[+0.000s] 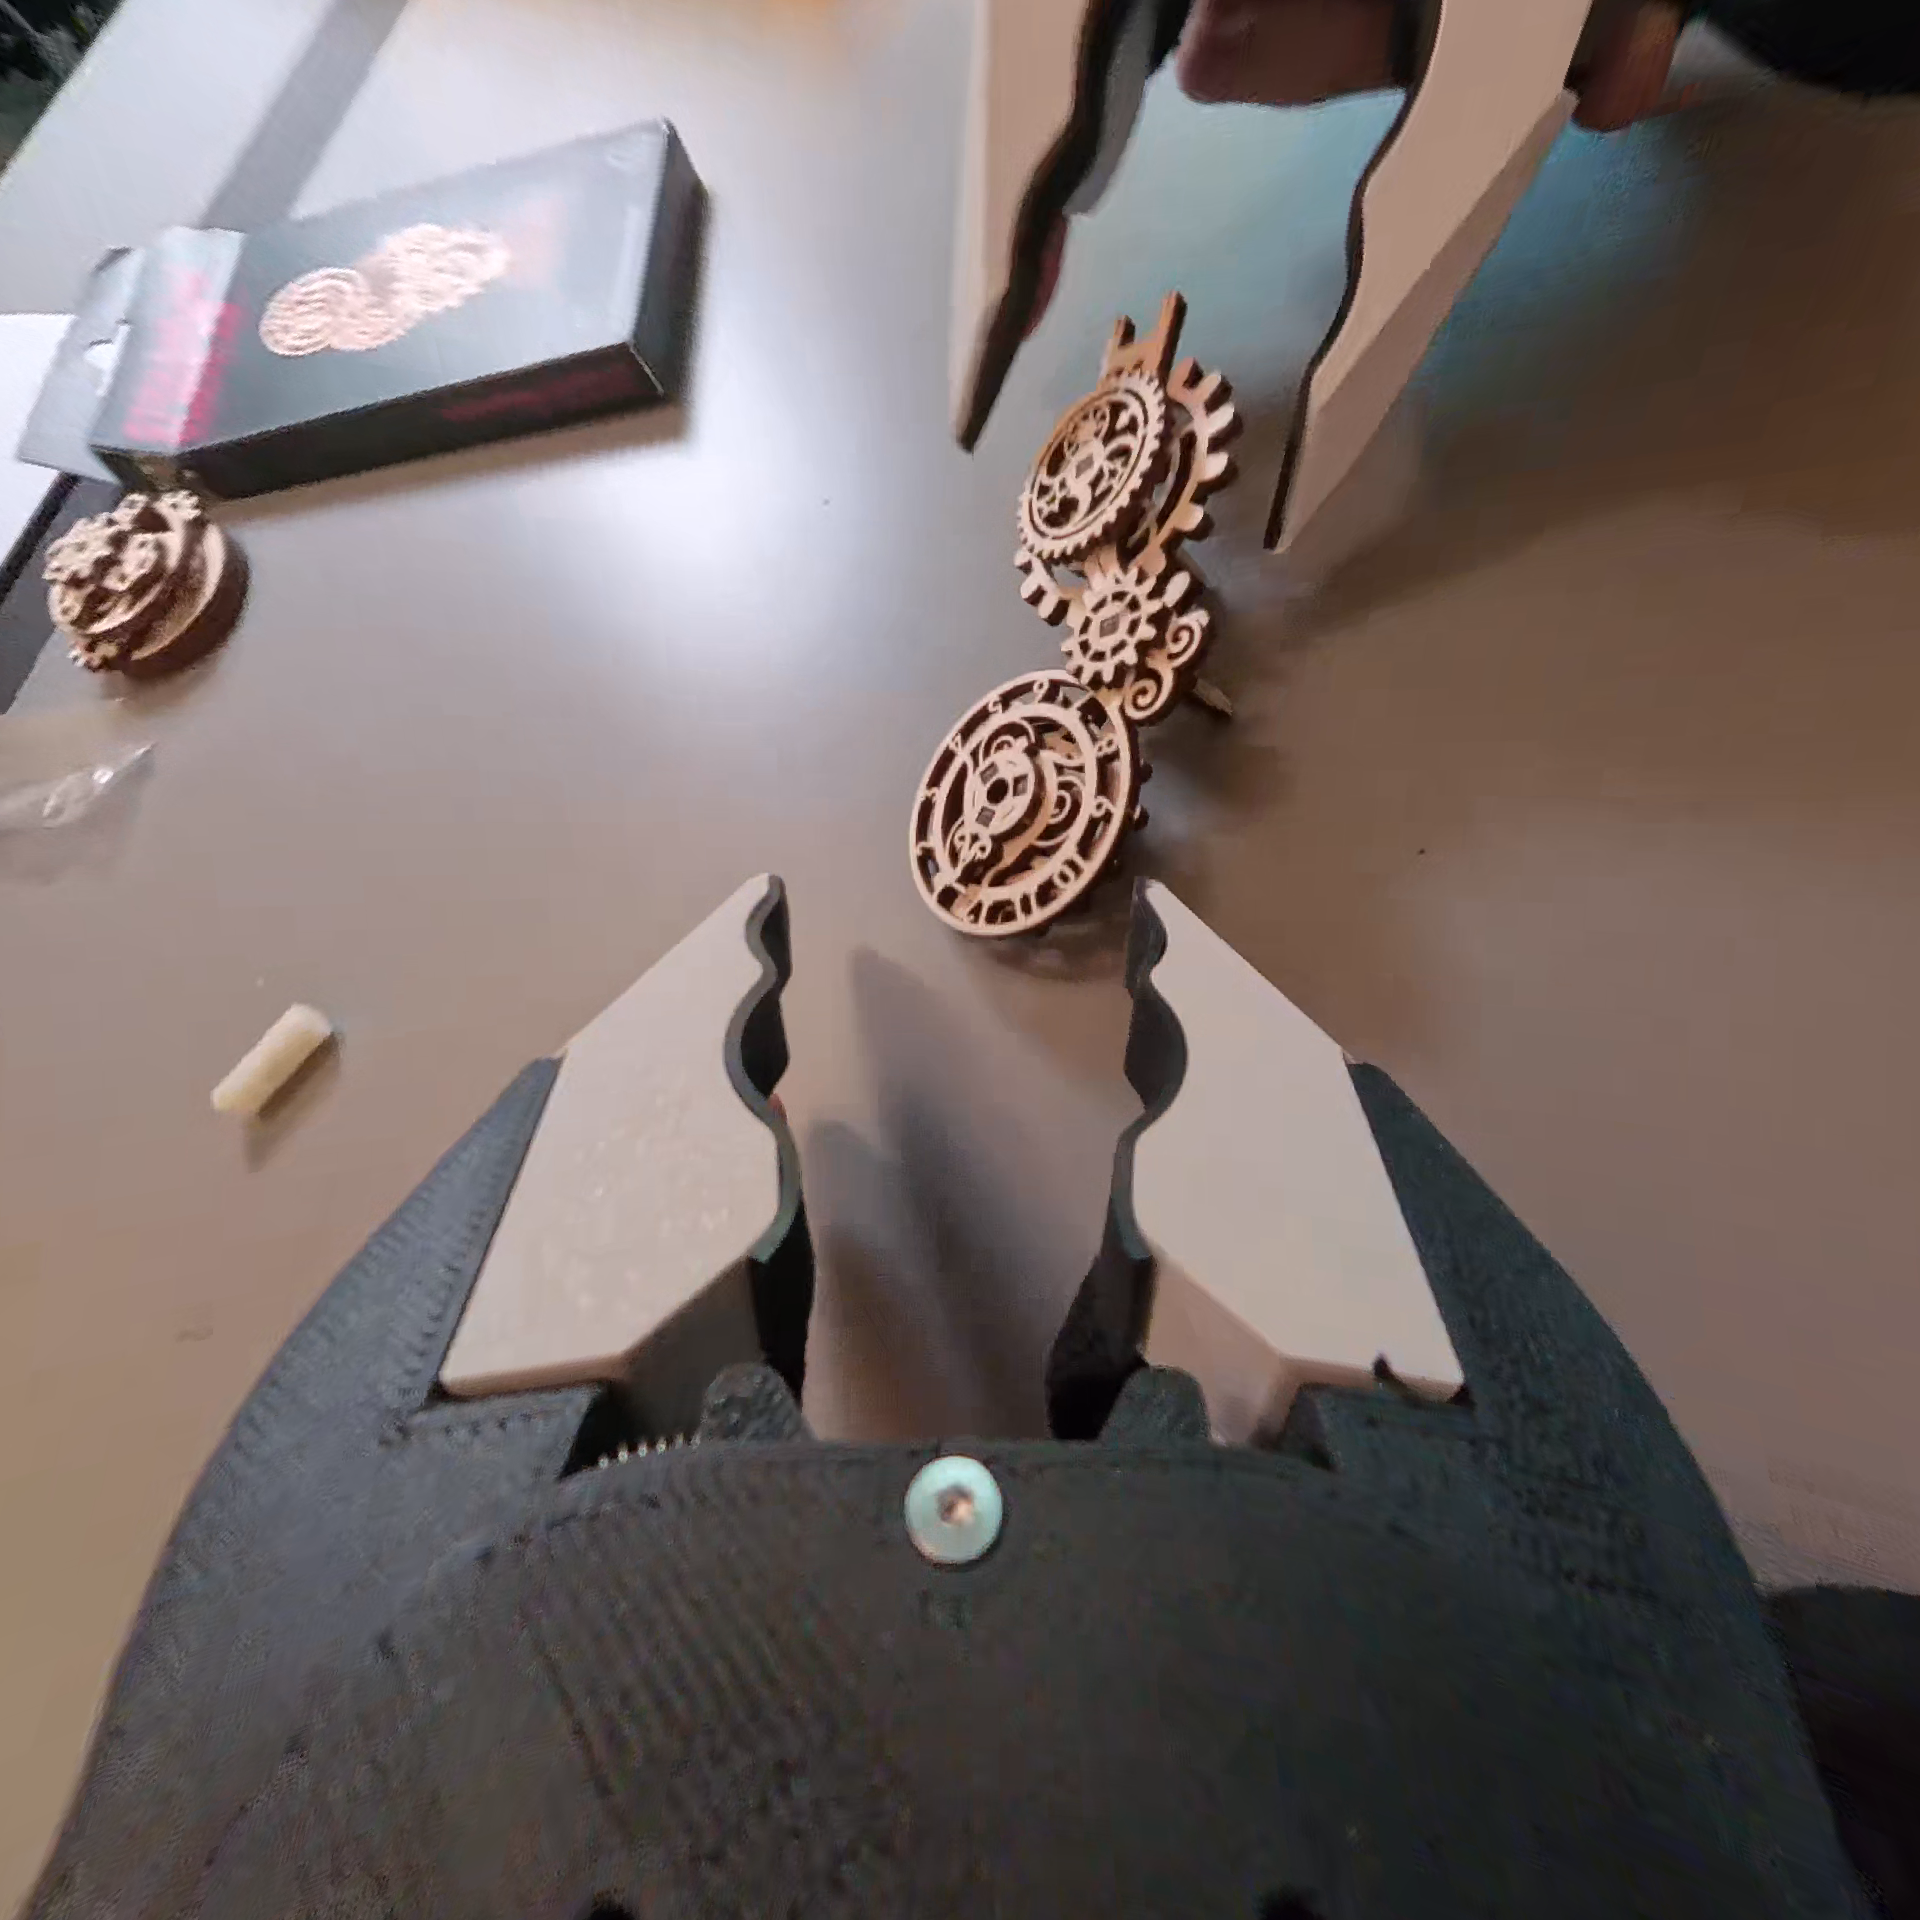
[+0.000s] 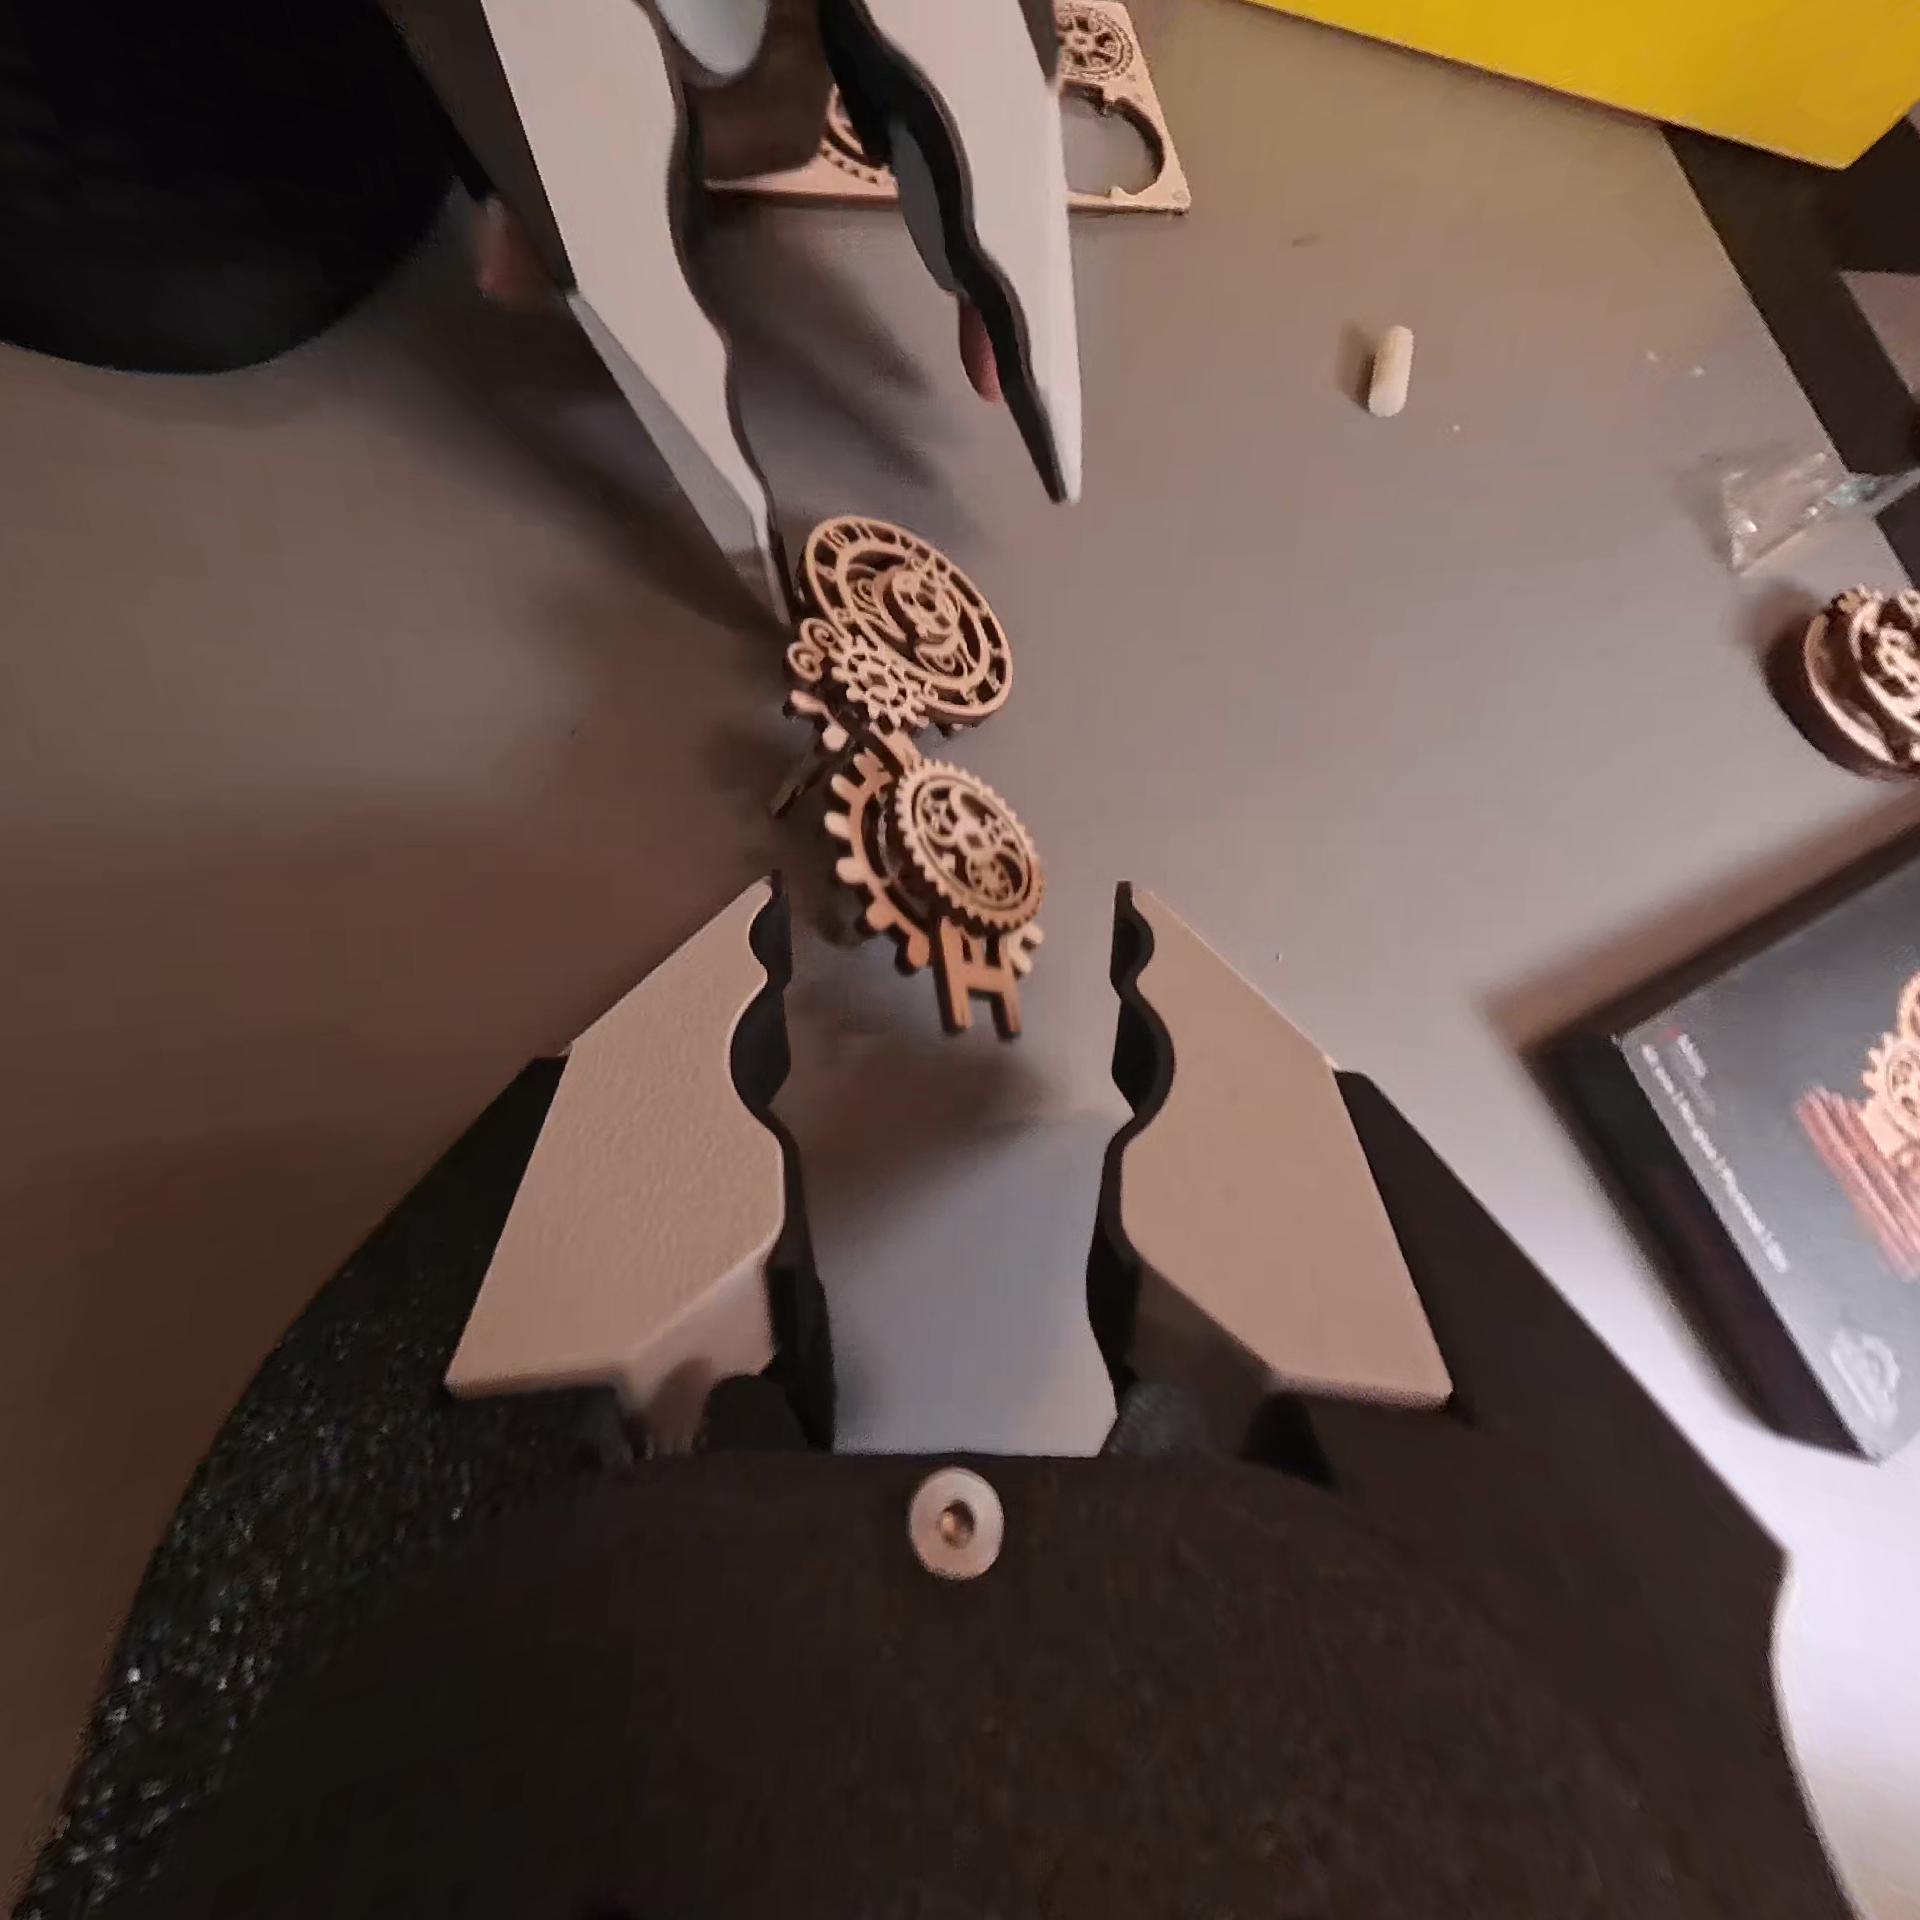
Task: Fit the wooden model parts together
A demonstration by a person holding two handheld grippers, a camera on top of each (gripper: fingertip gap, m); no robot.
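Filling the bottom of the left wrist view, the left gripper (image 1: pixel 956 904) is hanging just above the grey table (image 1: pixel 1558 935) with its jaws spread and nothing between them. Just past its right fingertip the wooden gear model (image 1: pixel 1091 644) is lying a little right of centre: a round dial disc nearest, a small cog in the middle, a larger gear stack behind, strung in a line up the frame and seemingly propped at a slight tilt. Beyond it, in the upper right, the right gripper (image 1: pixel 1122 488) is reaching down, jaws likewise released, one finger on each side of the far gear but gripping nothing. Off to the left a pale peg (image 1: pixel 272 1060) is lying alone, a second round wooden assembly (image 1: pixel 140 582) is sitting at the left edge, and a dark box (image 1: pixel 416 312) is resting in the upper left. In the right wrist view the same model (image 2: pixel 914 769) is sitting at centre, its forked end poking between the right gripper's own fingertips (image 2: pixel 945 894), while a punched-out wooden sheet (image 2: pixel 1132 156) is lying at the top. My judgement: the thin fretwork is looking fragile, so closing either pair of jaws across gear teeth, or pinching off-centre, could be snapping a tooth or flipping the piece over; with both grippers crowding one small part, their fingers could also be knocking together.
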